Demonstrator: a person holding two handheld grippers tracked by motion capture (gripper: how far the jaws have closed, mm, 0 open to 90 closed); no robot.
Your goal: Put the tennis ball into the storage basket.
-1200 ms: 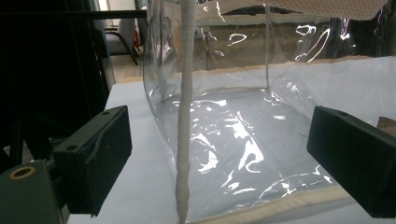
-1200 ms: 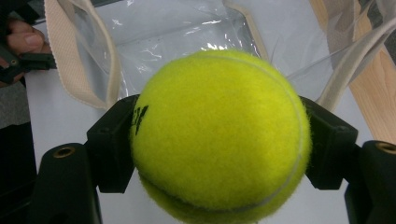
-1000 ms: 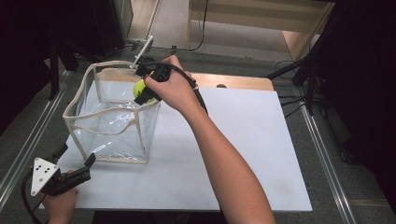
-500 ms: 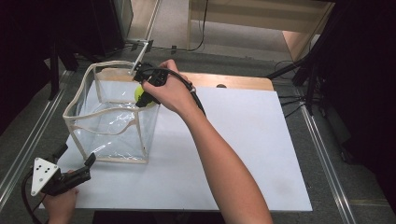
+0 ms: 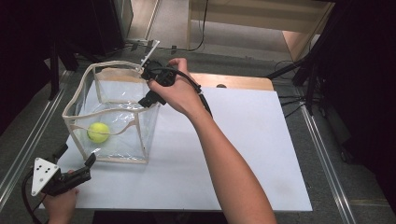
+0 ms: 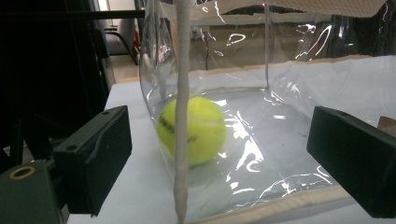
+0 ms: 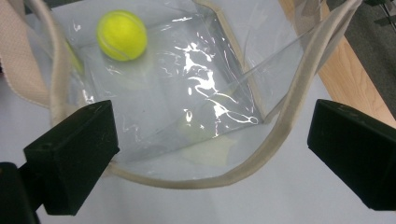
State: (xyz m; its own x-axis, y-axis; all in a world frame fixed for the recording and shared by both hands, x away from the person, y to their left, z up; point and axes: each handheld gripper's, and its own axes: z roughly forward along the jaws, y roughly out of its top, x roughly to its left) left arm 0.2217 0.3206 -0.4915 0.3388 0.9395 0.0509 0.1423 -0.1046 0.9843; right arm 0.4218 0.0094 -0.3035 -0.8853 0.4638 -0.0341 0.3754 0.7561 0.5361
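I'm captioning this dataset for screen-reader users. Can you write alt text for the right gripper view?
A yellow tennis ball lies on the floor of a clear plastic bag with a beige fabric rim, seen from above. The right gripper hangs over the bag's opening, its two black jaws wide apart with nothing between them.

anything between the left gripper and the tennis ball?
Yes. In the left gripper view, the clear bag's plastic wall and a cream corner seam stand between the open left gripper and the tennis ball; the ball sits inside the bag.
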